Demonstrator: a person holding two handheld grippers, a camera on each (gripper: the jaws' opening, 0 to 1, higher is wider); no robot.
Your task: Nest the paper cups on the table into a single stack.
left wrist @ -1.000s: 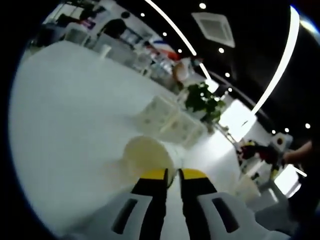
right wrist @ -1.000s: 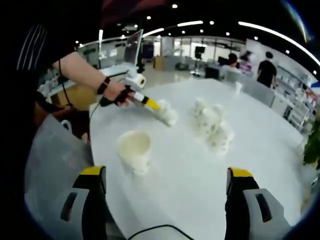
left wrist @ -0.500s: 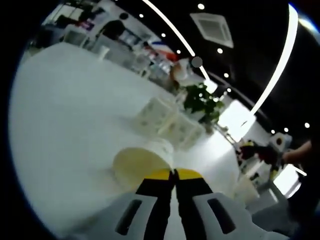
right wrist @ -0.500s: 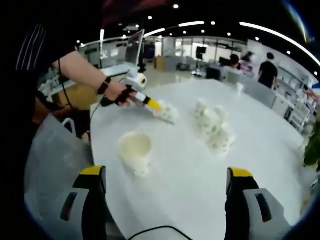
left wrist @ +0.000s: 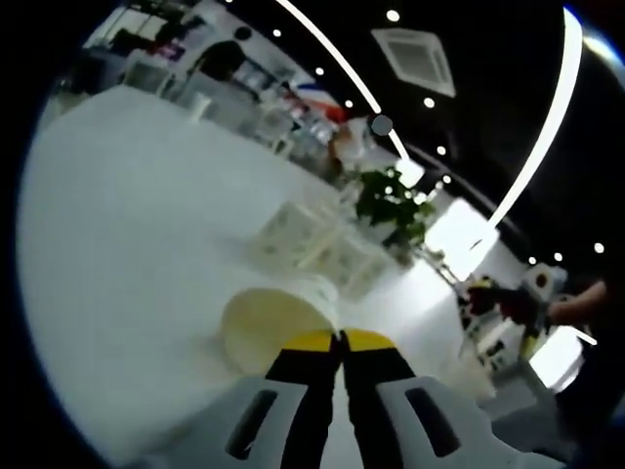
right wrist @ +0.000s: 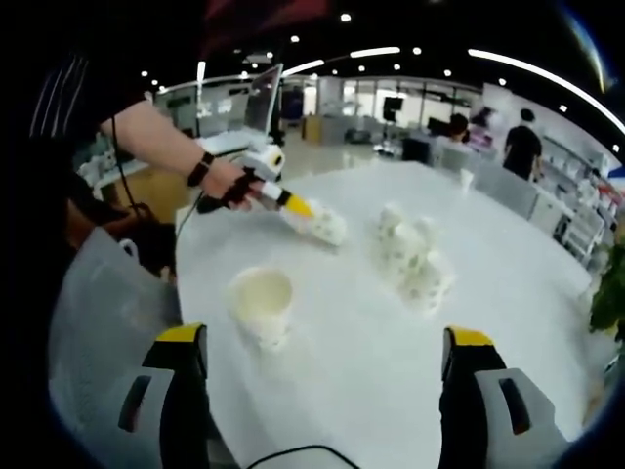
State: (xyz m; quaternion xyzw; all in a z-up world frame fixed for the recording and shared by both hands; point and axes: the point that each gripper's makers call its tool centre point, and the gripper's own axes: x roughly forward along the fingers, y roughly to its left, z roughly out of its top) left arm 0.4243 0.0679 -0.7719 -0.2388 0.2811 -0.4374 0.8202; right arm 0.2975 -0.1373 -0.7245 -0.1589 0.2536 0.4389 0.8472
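My left gripper is shut on the rim of a plain white paper cup, whose mouth faces the left gripper view above the white round table. In the right gripper view that left gripper, held by a person's hand, grips the same cup on its side just over the tabletop. A second cup stands upright, mouth up, nearer to me on the left. Several patterned cups cluster at mid-table, the same cluster being visible beyond the held cup. My right gripper stands wide open, with nothing between its jaws.
A small lone cup stands at the table's far edge. A grey fabric surface lies past the table's left rim. People stand in the background, and a green plant sits beyond the table.
The left jaws have closed fully on the cup's rim. The held cup has shifted slightly. The right gripper view has moved a little; its jaws remain open.
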